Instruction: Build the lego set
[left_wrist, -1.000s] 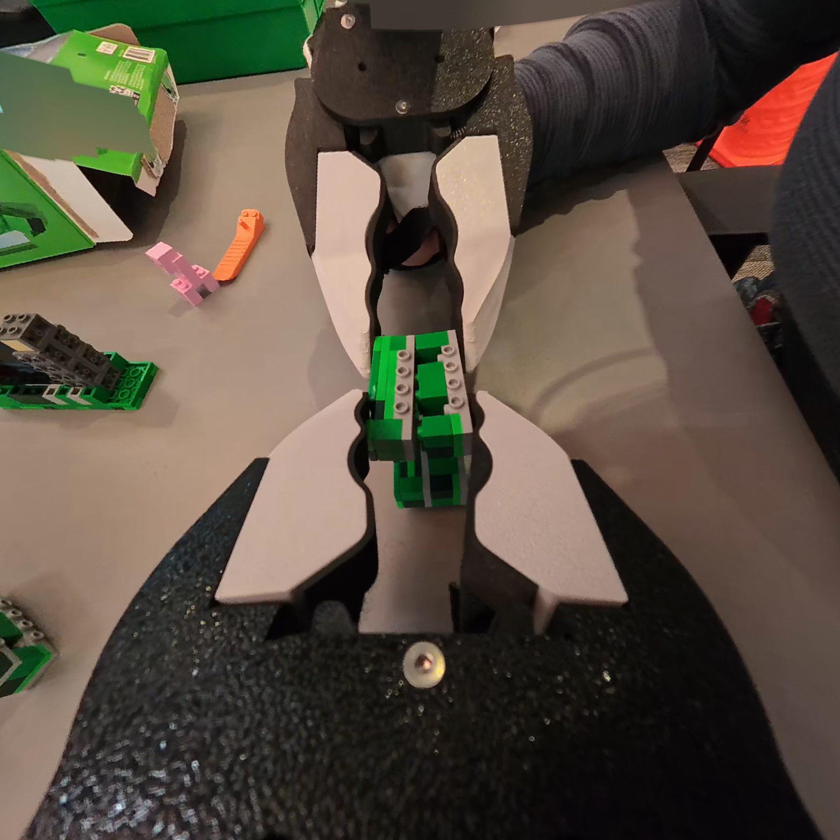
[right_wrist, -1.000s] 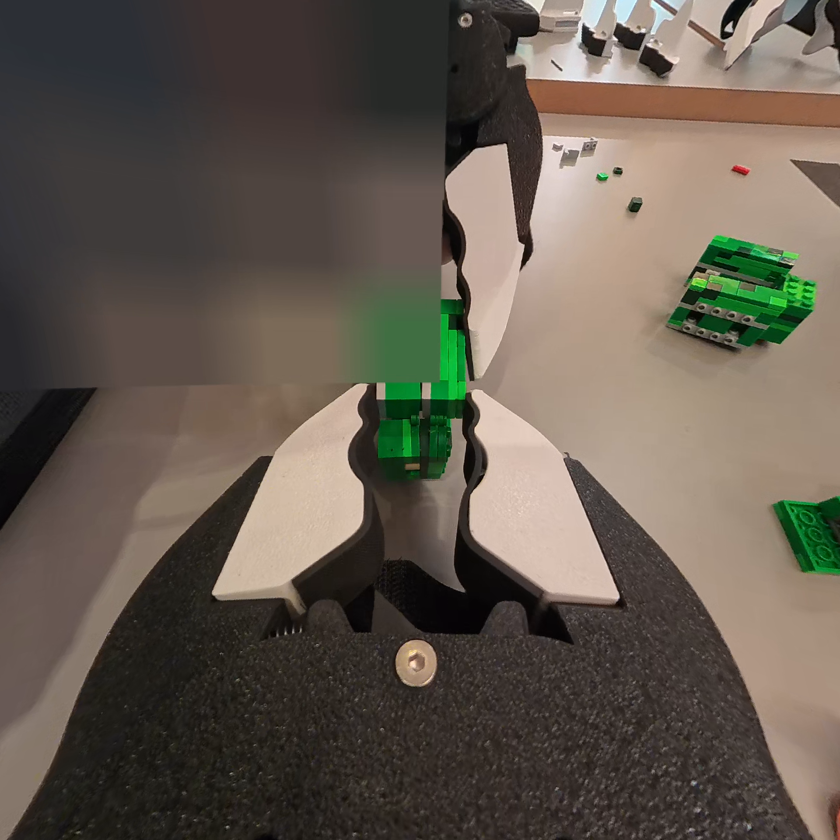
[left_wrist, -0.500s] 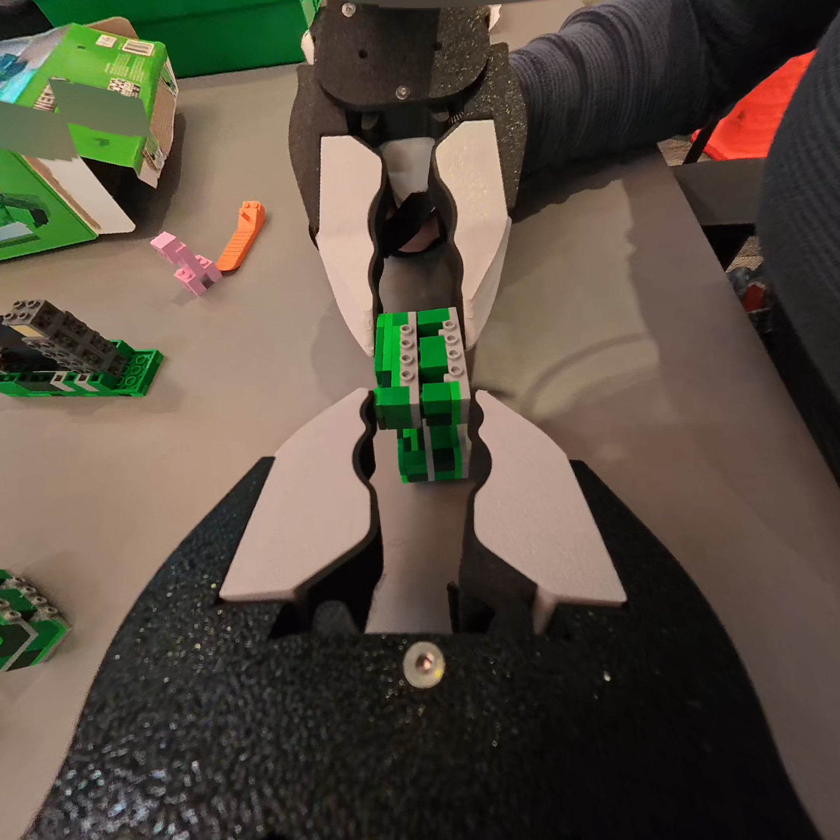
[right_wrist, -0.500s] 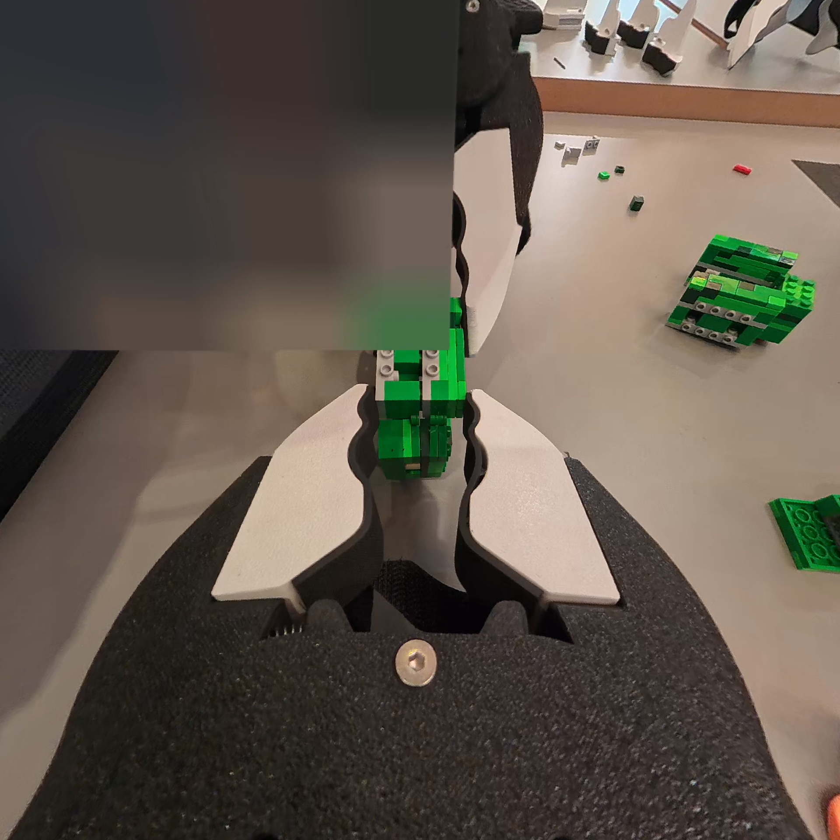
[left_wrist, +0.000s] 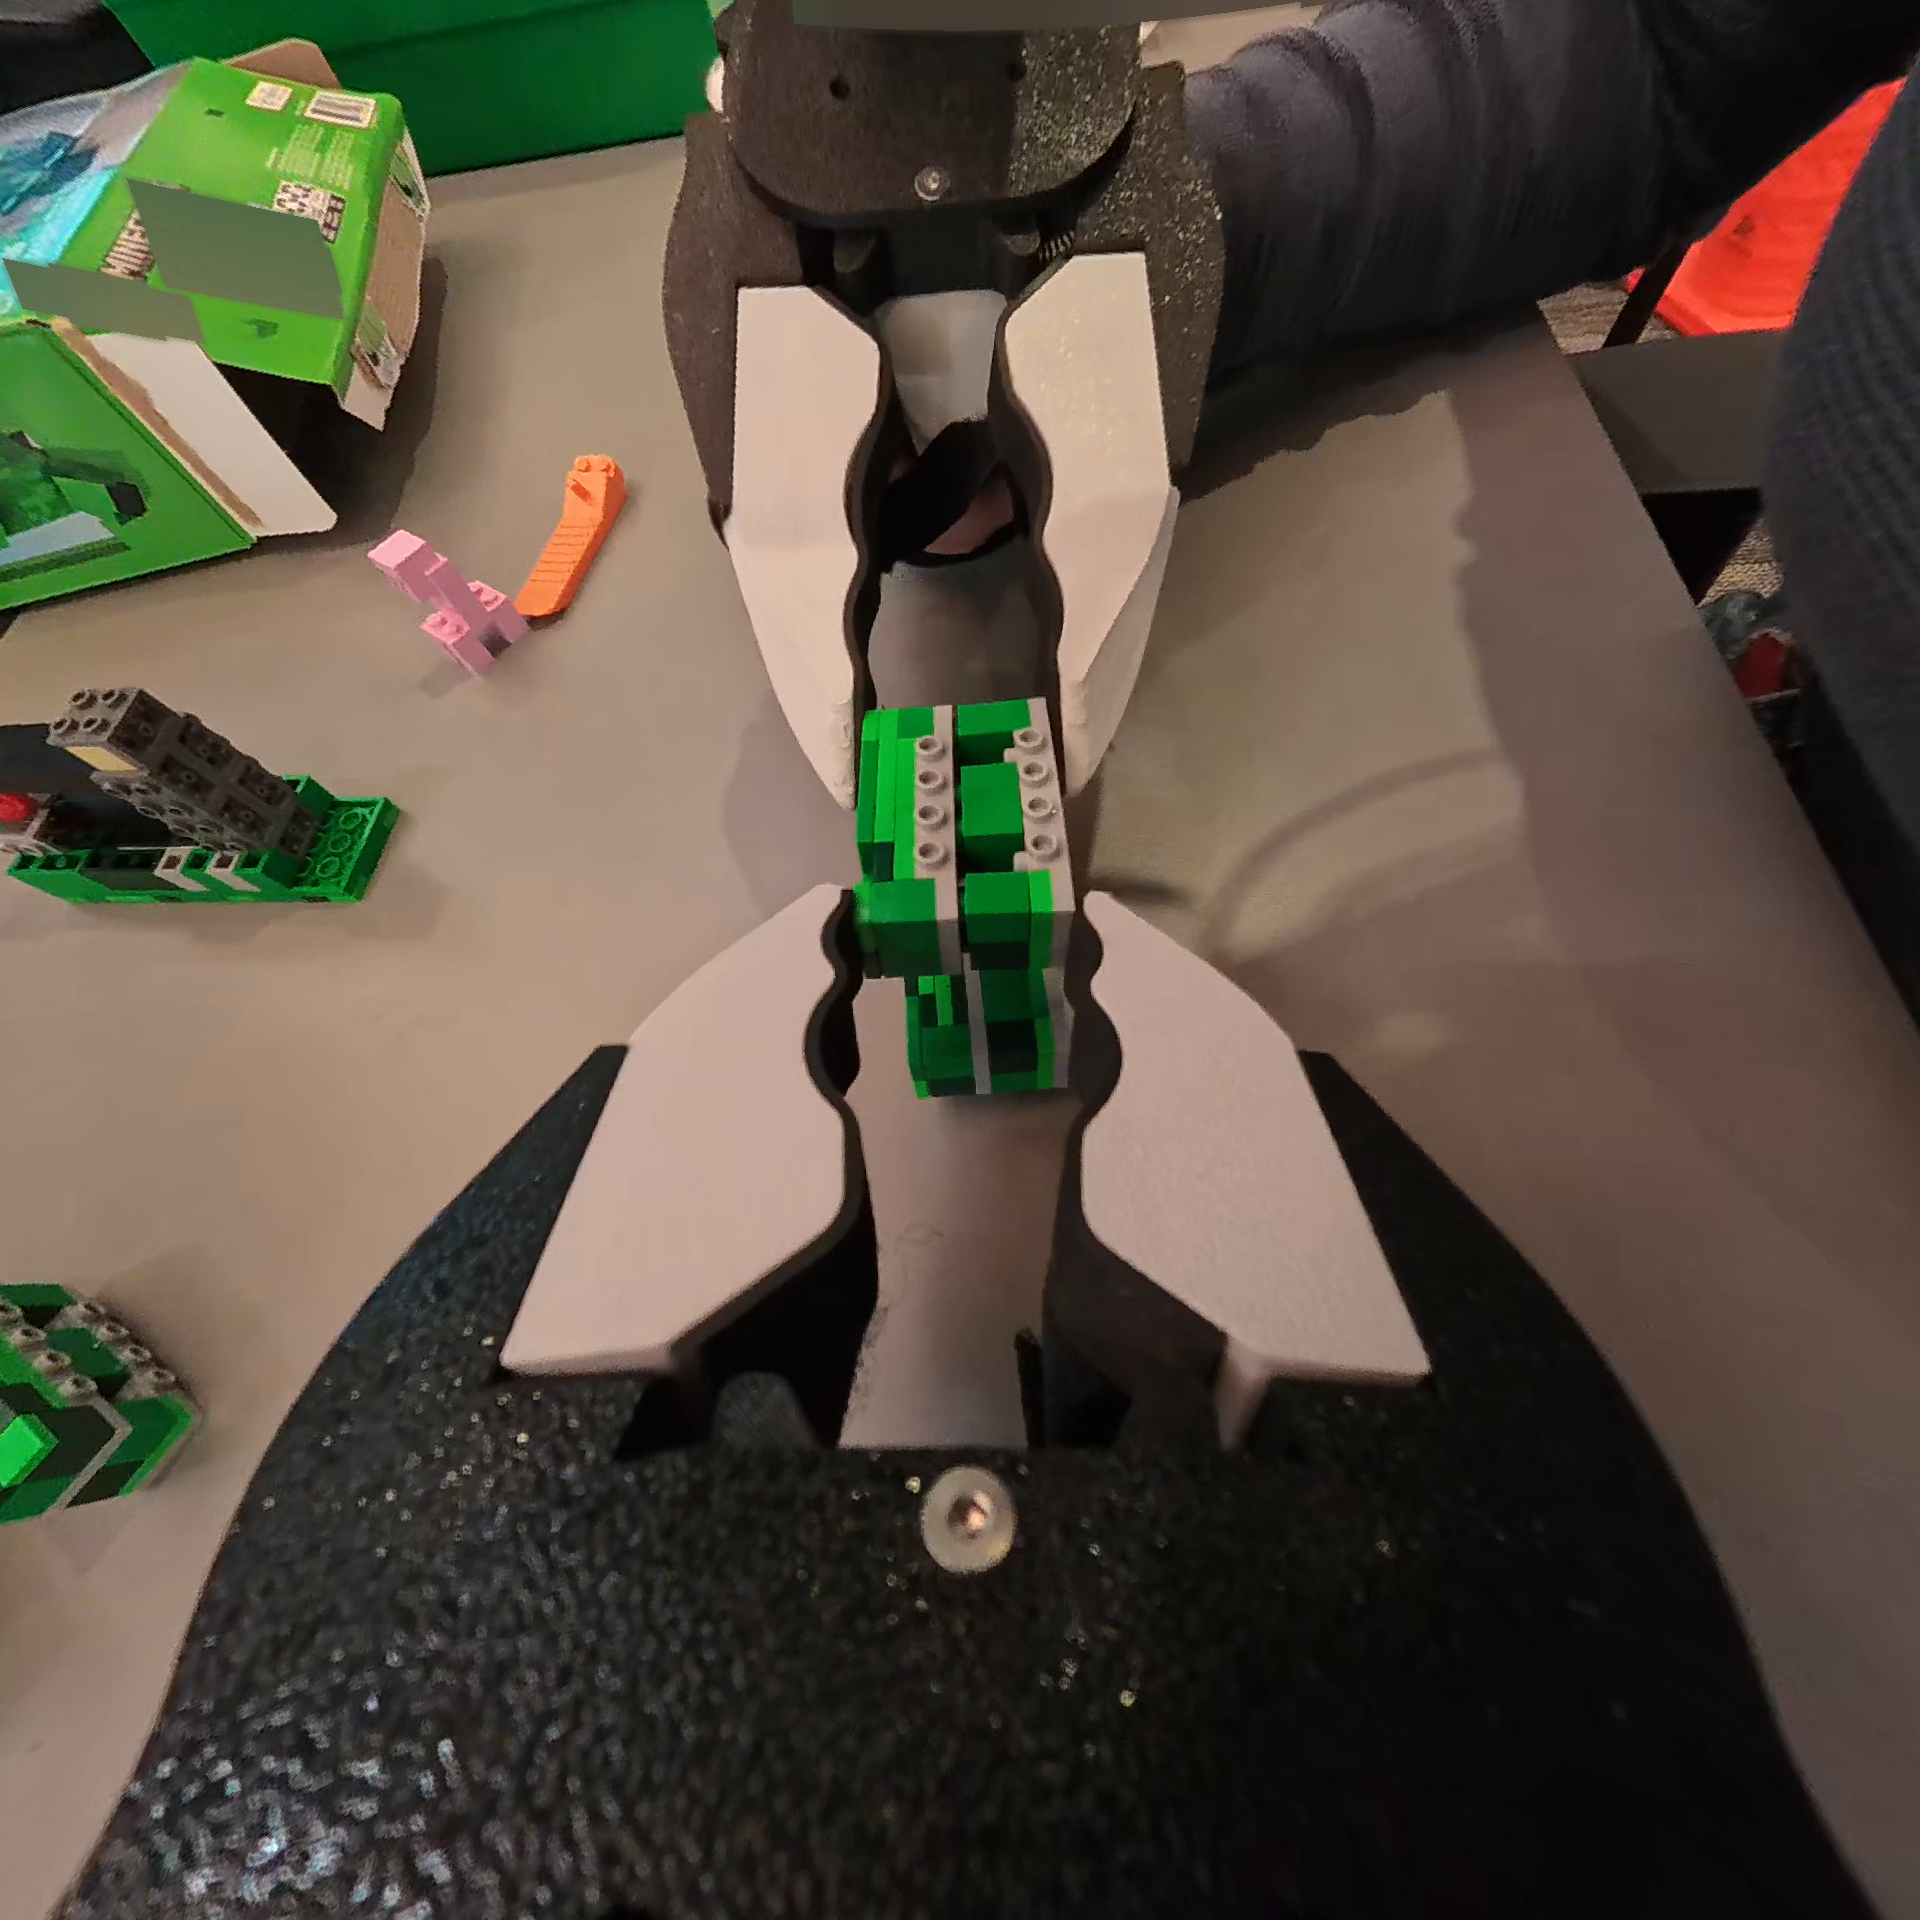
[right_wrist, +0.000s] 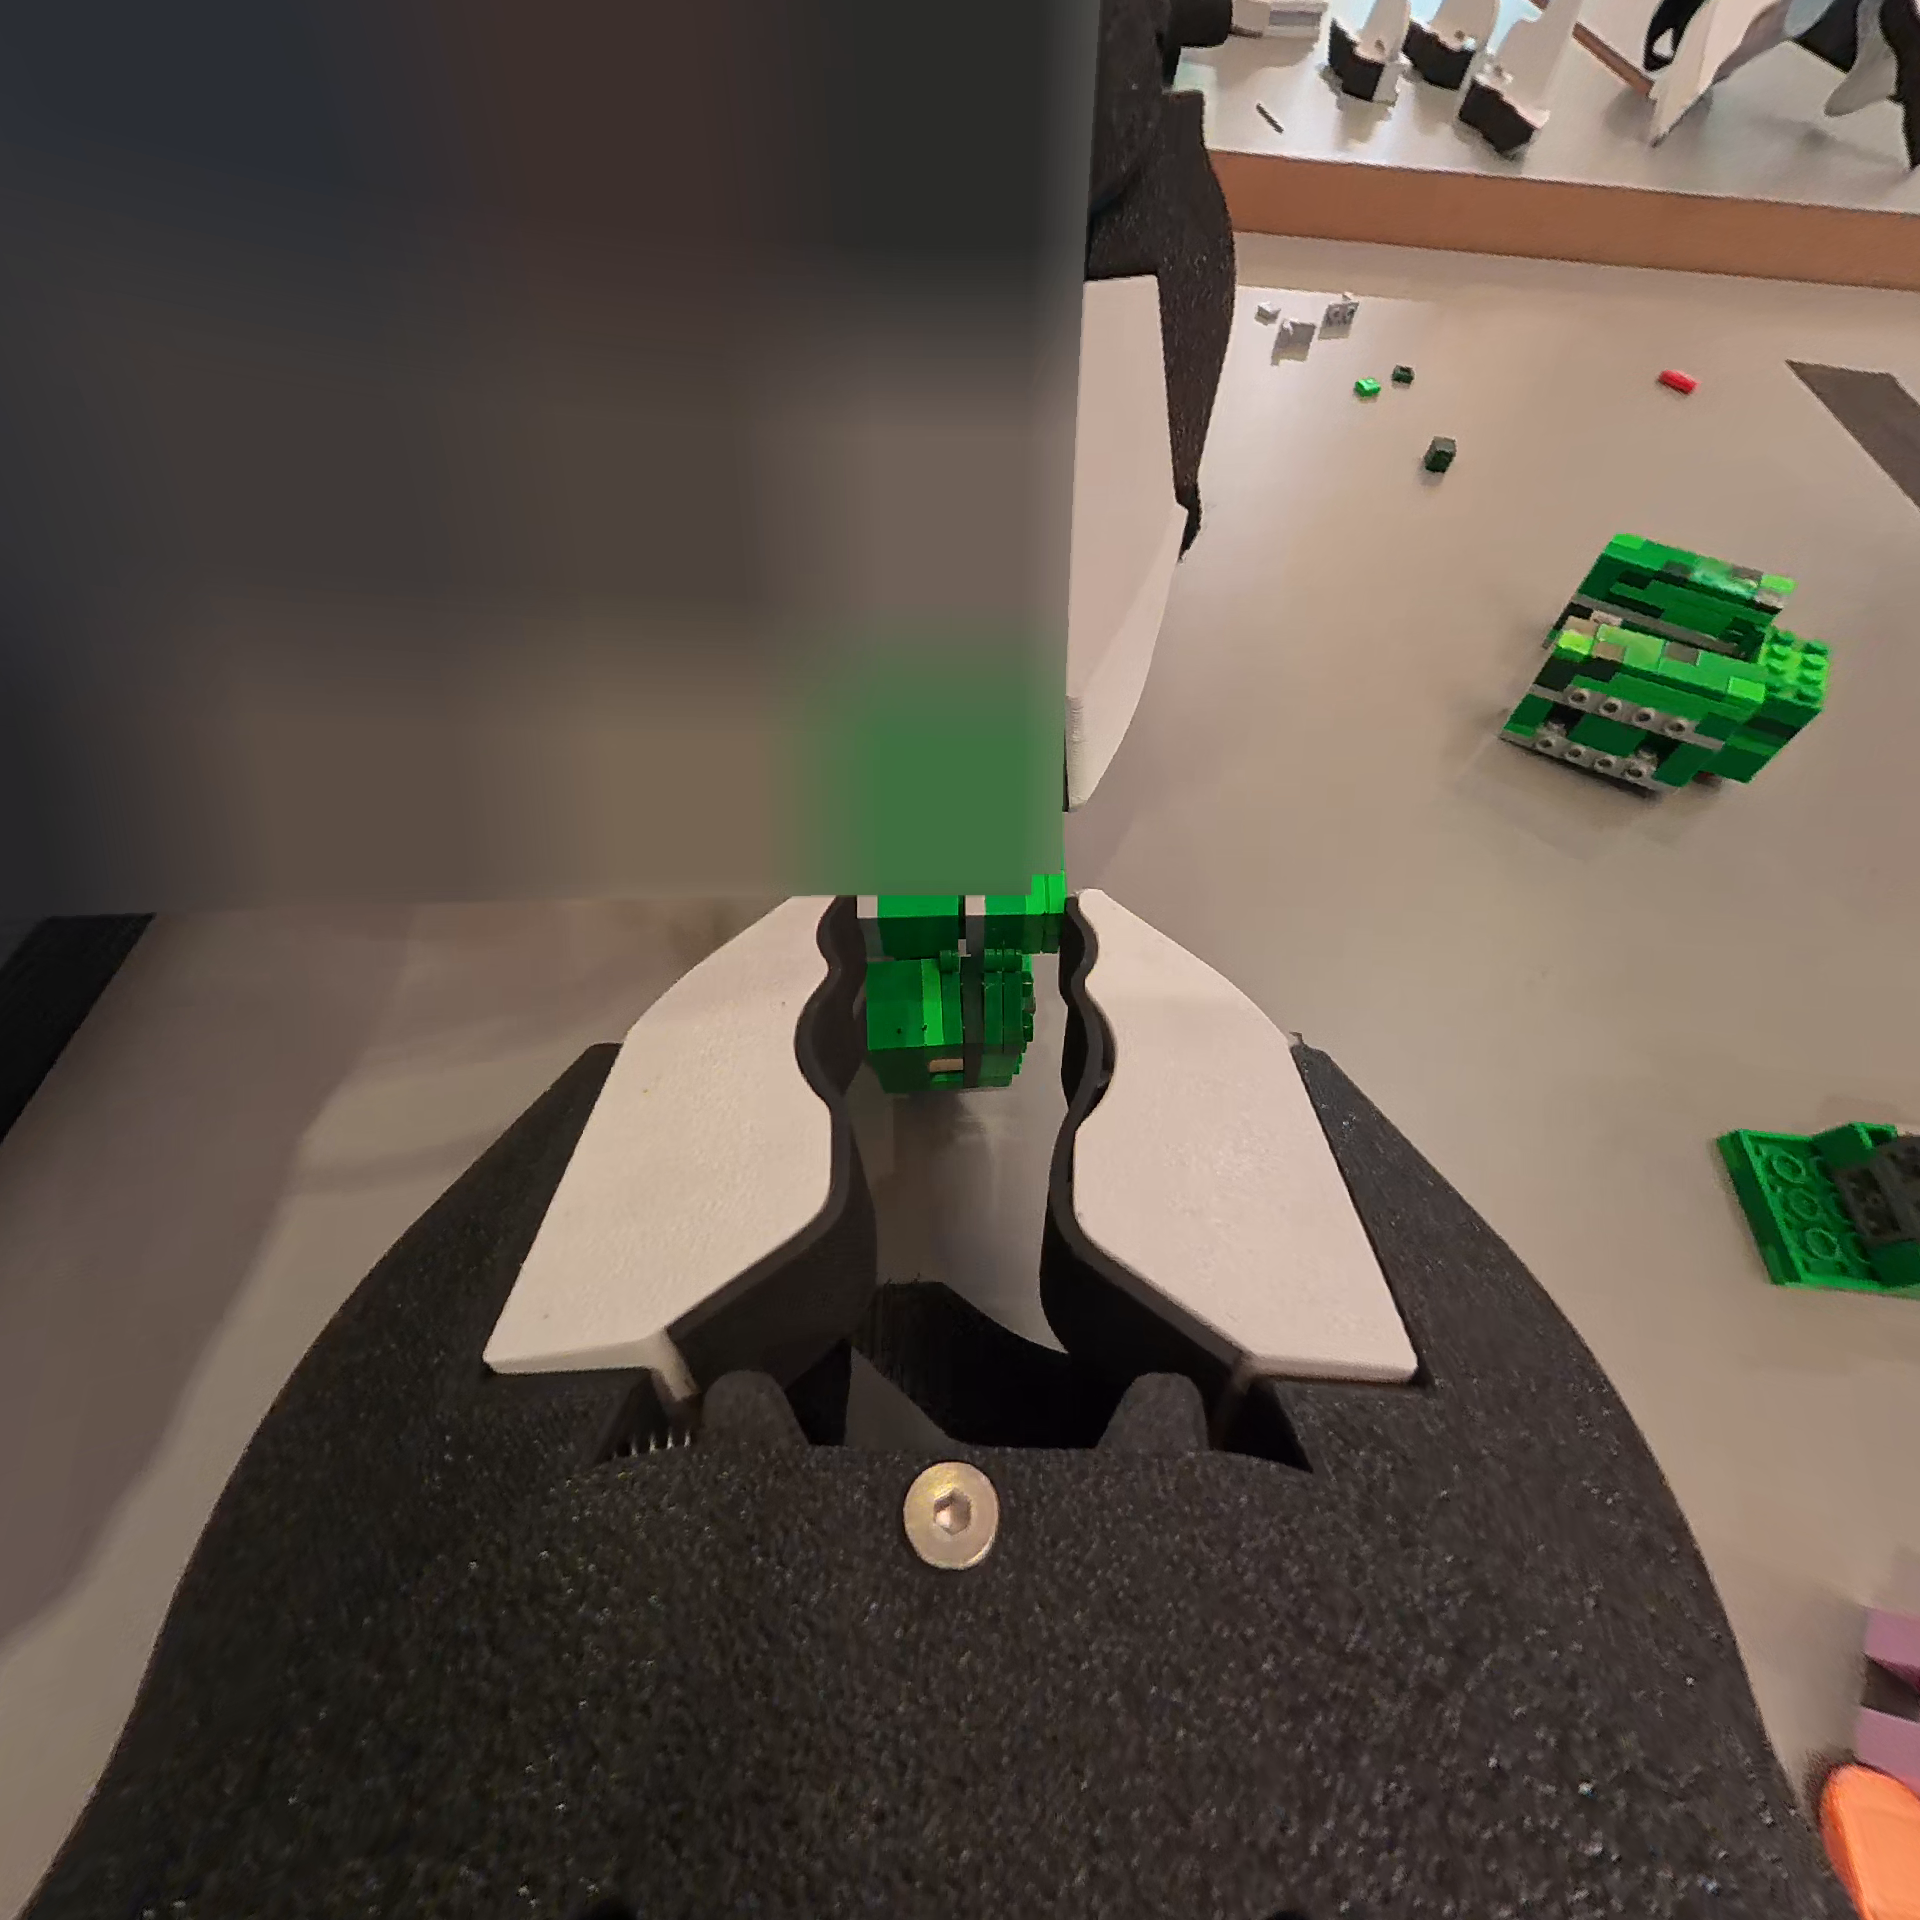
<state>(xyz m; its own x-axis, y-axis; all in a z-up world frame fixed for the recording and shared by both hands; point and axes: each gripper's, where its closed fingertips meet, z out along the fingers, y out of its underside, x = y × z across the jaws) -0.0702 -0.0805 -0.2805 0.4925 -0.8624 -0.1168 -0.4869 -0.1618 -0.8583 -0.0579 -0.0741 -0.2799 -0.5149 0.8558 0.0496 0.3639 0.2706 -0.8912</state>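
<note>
A green and grey lego assembly (left_wrist: 966, 831) is held above the grey table (left_wrist: 1351, 935) between both grippers, which face each other. My left gripper (left_wrist: 964, 925) is shut on its near end. My right gripper (left_wrist: 961, 753) comes in from the far side and is shut on its far end. In the right wrist view the right gripper (right_wrist: 956, 925) pinches the assembly (right_wrist: 951, 1018), whose lower green part hangs between the fingers. A blurred patch hides the left gripper there except for one white finger (right_wrist: 1127, 623).
Green boxes (left_wrist: 260, 239), an orange brick separator (left_wrist: 577, 540), a pink piece (left_wrist: 457, 603), a grey-and-green build (left_wrist: 177, 821) and a green block (left_wrist: 73, 1403) lie to the left. A sleeve (left_wrist: 1455, 177) is behind. A green build (right_wrist: 1662, 675), a green plate (right_wrist: 1808, 1205) and loose bricks (right_wrist: 1439, 452) lie to the right. My left and right fingertips are right by each other. It is some 15 cm from my left tips to the green block (left_wrist: 73, 1403). The right camera catches it too, in the right wrist view (right_wrist: 1576, 684).
Both grippers keep their hold on the assembly. The pair has shifted slightly, and the opposite gripper sits a little closer in each view.
</note>
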